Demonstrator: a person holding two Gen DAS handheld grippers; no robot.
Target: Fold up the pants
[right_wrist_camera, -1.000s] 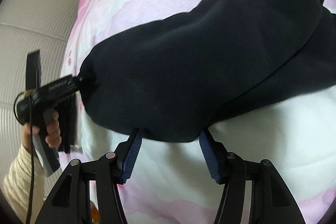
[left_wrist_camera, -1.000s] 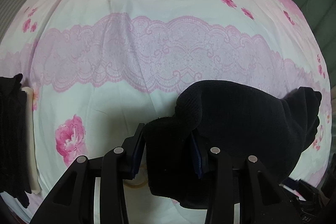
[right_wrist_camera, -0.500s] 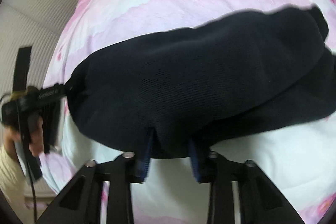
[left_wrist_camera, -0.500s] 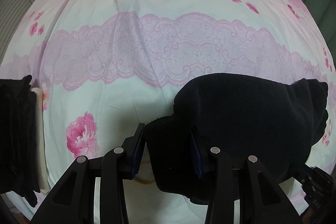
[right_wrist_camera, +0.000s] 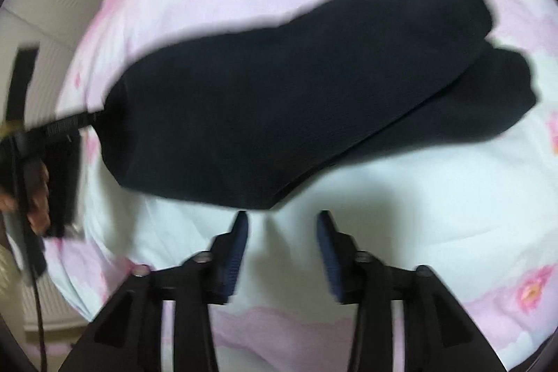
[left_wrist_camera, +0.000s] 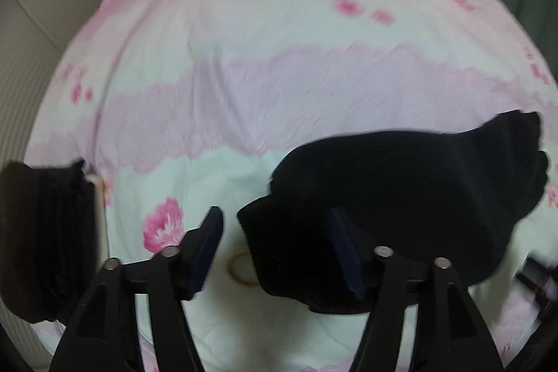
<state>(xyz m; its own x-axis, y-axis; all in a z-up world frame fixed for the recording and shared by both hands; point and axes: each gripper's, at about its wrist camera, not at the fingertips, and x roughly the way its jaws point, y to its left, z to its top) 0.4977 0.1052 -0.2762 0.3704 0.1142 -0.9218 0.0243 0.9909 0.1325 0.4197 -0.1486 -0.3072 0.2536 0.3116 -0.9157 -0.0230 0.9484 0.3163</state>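
left wrist: low, close over bed (left_wrist_camera: 279, 58); right wrist: same, facing left; shared: black pants (left_wrist_camera: 401, 190) mid-frame
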